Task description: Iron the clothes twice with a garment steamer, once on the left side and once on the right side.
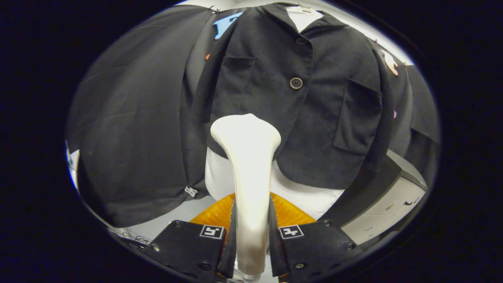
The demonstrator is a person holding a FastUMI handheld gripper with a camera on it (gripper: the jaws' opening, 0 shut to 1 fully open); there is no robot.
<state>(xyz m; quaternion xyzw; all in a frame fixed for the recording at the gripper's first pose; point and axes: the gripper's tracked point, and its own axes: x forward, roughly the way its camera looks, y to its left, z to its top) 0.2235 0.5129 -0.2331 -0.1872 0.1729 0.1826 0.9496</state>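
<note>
A white garment steamer (247, 165) stands upright between my fingers, and my gripper (251, 232) is shut on its handle. Its wide head rises against the lower left front of a black jacket (298, 102) that hangs just ahead. The jacket has dark buttons down the middle, a chest pocket on the left and a larger patch pocket on the right. A white panel (306, 196) shows under the jacket's hem.
An orange ribbed thing (290, 212) lies just beyond the fingers, below the white panel. A grey-white box (389, 208) stands low to the right. Black cloth (133, 129) hangs all around the jacket.
</note>
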